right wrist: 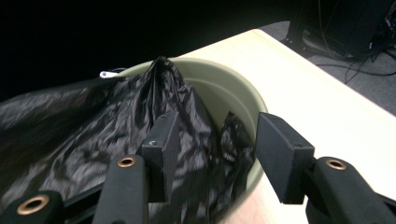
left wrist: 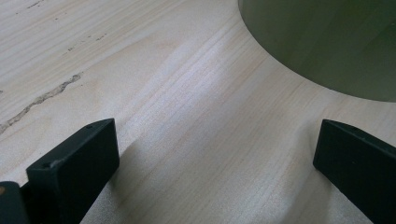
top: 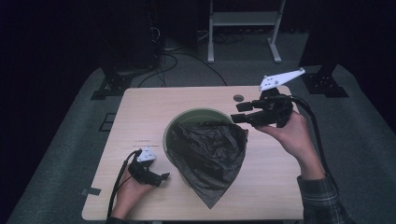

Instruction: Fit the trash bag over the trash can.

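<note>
A pale green round bin point(top: 196, 113) stands in the middle of the wooden table point(top: 140, 116). A crumpled black plastic bag point(top: 210, 154) lies over its mouth and hangs down the near side in a point. My right gripper point(top: 237, 112) hovers at the bin's right rim, pointing left, open. In the right gripper view its jaws point(right wrist: 215, 149) stand apart above the bag point(right wrist: 93, 135) and the bin's rim point(right wrist: 229, 88), with no pad pressing on the plastic. My left gripper point(top: 162, 177) rests low at the table's near left, open, its jaws point(left wrist: 215, 154) wide over bare wood beside the bin's wall point(left wrist: 327, 42).
A small round grommet point(top: 238, 98) sits in the table's far right part. A white metal stand point(top: 243, 18) and loose cables point(top: 173, 60) lie on the grey floor behind the table. A strip of tape point(top: 91, 191) hangs at the near left edge.
</note>
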Available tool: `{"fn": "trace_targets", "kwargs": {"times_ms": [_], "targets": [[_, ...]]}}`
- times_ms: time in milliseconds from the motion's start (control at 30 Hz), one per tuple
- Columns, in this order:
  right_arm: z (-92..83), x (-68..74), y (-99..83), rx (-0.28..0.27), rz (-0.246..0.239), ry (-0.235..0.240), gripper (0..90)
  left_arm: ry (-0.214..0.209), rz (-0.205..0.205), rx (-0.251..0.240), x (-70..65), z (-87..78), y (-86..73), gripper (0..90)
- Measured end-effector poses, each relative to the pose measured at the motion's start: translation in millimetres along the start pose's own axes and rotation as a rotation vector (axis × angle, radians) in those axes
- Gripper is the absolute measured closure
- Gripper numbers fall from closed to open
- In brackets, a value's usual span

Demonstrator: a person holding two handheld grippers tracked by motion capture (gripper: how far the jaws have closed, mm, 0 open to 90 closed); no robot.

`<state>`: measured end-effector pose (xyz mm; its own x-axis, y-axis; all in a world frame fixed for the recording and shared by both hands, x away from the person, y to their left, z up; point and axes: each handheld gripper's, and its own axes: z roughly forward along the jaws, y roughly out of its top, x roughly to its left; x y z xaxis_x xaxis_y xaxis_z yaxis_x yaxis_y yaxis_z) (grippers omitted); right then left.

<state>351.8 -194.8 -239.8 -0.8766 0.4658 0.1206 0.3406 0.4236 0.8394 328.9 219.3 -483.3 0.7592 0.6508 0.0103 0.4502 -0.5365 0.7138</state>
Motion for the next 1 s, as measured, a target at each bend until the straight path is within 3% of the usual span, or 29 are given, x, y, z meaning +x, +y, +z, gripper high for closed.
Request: {"fn": "trace_targets", "kwargs": {"times_ms": [367, 467, 633, 1000], "targets": [[-11.1, -3.6, -37.4, 0.000, 0.075, 0.044, 51.4, 0.001, 0.000, 0.001, -0.1, -0.1, 0.0, 0.0], [-3.9, -5.4, -44.0, 0.023, 0.080, 0.084, 67.2, 0.001, -0.001, 0.000, -0.1, 0.0, 0.0, 0.0], [10.4, -3.0, -44.6, 0.055, 0.054, 0.129, 84.6, 0.001, 0.000, 0.001, -0.1, 0.0, 0.0, 0.0], [57.5, 1.1, -29.5, 0.120, 0.014, 0.131, 89.0, 0.001, -0.001, 0.000, -0.1, 0.0, 0.0, 0.0]]}}
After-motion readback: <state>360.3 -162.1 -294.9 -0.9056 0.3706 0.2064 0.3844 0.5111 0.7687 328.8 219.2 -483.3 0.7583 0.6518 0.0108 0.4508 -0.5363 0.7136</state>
